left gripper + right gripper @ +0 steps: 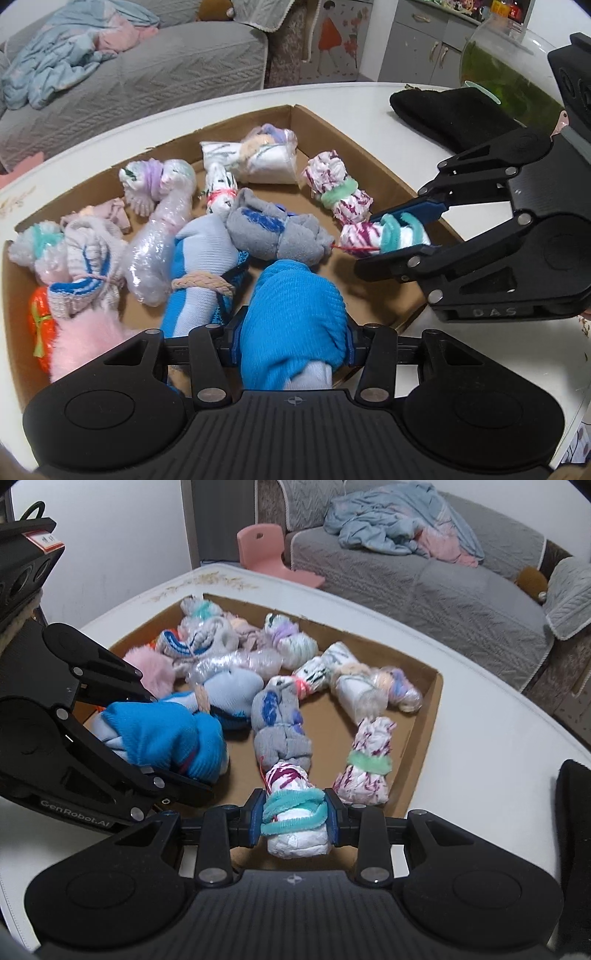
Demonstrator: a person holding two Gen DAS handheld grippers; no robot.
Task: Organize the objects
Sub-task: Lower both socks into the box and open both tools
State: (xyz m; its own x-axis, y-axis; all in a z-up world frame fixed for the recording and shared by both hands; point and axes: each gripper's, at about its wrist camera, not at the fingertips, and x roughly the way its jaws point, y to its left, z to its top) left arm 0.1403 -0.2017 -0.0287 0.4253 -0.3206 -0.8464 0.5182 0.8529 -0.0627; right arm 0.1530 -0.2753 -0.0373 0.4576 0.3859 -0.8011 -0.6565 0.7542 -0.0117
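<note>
Cardboard forms the shallow open box (369, 155) on the white table (369, 96), its floor strewn with tied sock bundles. Over the box's near edge the left gripper (293, 343) clamps a bright blue knitted sock roll (295, 302), pads pressing both its sides. At the box's right edge the right gripper (295, 818) squeezes a white-and-magenta bundle bound with a teal fuzzy band (293, 812). A grey-and-blue sock roll (277, 232) lies inside the box between them. A black felt slipper (450, 114) lies beyond the box.
</note>
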